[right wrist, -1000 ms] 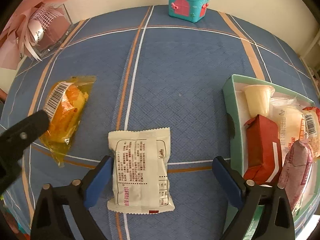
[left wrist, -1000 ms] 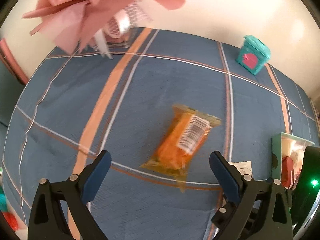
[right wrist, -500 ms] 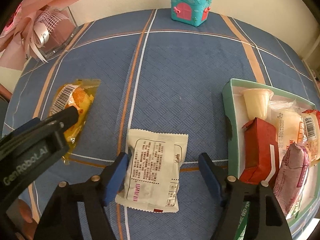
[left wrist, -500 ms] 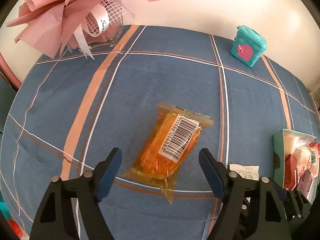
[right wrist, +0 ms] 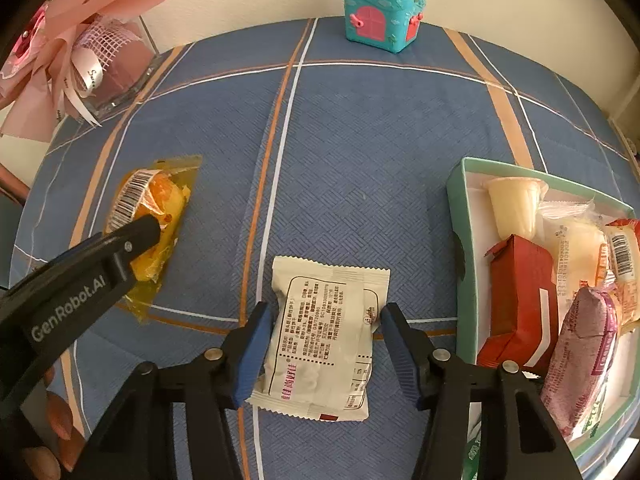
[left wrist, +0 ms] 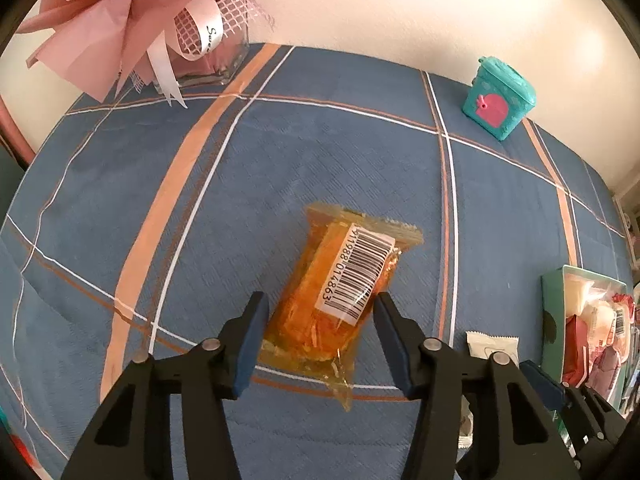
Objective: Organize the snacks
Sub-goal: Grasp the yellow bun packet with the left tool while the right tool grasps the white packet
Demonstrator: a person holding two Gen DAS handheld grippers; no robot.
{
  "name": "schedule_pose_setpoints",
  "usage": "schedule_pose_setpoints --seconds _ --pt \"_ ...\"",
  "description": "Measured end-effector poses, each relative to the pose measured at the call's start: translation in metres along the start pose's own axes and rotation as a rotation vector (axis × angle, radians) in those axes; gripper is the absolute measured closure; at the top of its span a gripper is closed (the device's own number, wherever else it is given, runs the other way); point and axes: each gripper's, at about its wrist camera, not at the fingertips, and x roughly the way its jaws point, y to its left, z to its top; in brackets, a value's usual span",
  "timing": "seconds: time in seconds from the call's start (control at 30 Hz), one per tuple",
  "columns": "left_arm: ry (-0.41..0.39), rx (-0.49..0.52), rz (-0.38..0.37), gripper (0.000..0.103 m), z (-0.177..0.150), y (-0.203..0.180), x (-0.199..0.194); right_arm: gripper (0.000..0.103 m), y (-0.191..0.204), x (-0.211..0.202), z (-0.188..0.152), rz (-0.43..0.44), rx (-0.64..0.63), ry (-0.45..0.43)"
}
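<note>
Both tongs are closing at once, each on its own packet, so the step in hand is a double pick-up. Nearest, the right tongs (right wrist: 322, 332) straddle the white snack packet (right wrist: 324, 340) lying flat on the blue plaid tabletop (right wrist: 360, 152); the blue pads sit just beside its two long edges, and I cannot tell whether they press yet. The left tongs (left wrist: 318, 320) likewise bracket the near end of the orange snack packet (left wrist: 340, 292), pads at its sides with a sliver of gap on each. Next, I judge, each pair must finish pinching, then lift and carry towards the green tray (right wrist: 456, 216) at the right, already holding a jelly cup, a red packet and others (room there looks tight). Readable: the orange packet's barcode sticker with digits "988 014863", and "GenRobot.AI" on the left tongs' arm. The white packet's print is too small. Farthest back stand a teal toy chest (right wrist: 384, 12) and a pink bouquet vase (left wrist: 208, 52), ribbon lettered "Swe…".
</note>
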Motion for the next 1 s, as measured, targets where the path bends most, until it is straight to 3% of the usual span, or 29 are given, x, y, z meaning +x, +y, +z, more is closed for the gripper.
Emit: schedule_pose_setpoints --seconds 0.27,1.0 --pt "0.147 -0.06 -0.03 0.058 -0.005 0.004 0.014 0.044 -0.002 -0.003 0.002 0.004 0.004 0.006" --pt "0.163 -0.097 -0.043 0.062 -0.009 0.004 0.01 0.05 0.0 -0.001 -0.001 0.011 0.006 0.015"
